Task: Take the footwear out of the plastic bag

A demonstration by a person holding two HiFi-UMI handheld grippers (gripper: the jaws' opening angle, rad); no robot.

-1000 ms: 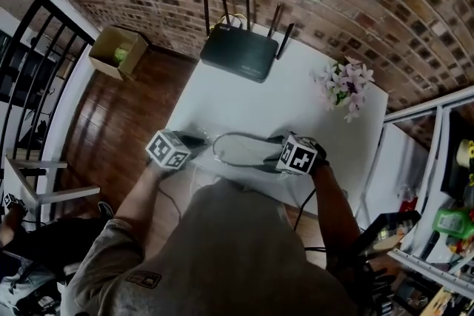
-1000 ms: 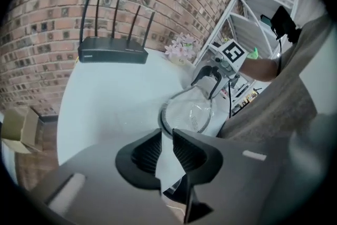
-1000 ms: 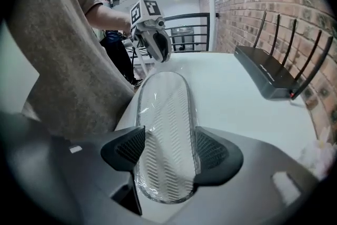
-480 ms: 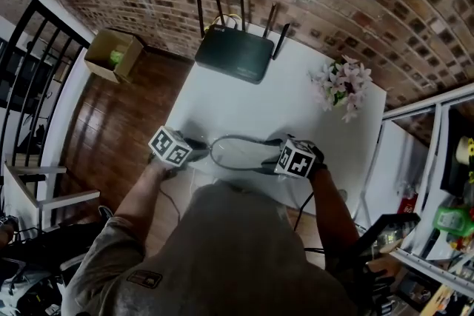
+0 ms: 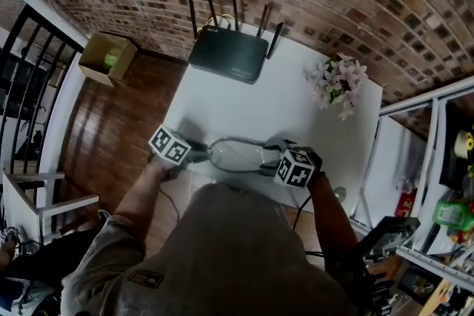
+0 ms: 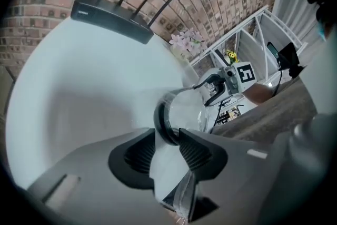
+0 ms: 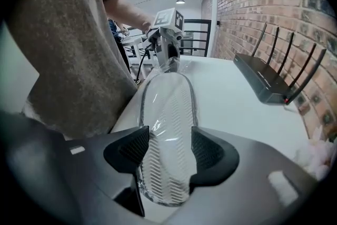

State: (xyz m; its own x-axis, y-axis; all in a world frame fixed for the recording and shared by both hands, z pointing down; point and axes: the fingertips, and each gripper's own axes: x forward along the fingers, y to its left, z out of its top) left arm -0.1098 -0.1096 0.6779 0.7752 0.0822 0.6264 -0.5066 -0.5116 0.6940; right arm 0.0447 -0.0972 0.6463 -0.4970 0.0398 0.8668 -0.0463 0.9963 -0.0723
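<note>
A light shoe (image 5: 237,154) with a dark rim lies sole-up inside a clear plastic bag near the front edge of the white table (image 5: 244,103). My left gripper (image 5: 194,149) is at its left end. In the left gripper view the jaws (image 6: 167,142) have just been opening, and bag film and the shoe's end (image 6: 184,108) sit loosely in the gap. My right gripper (image 5: 268,159) straddles the right end. Its jaws (image 7: 169,147) have just been closing, with the ribbed sole (image 7: 167,108) between the pads, and I see no firm press.
A black router (image 5: 228,54) with several antennas stands at the table's far edge. A pale bunch of flowers (image 5: 335,83) is at the far right. A cardboard box (image 5: 106,57) sits on the wooden floor to the left, by a black railing. My torso is close to the front edge.
The left gripper has rolled and shifted slightly at the shoe's left end. The right gripper stays at the right end, and the shoe lies where it was.
</note>
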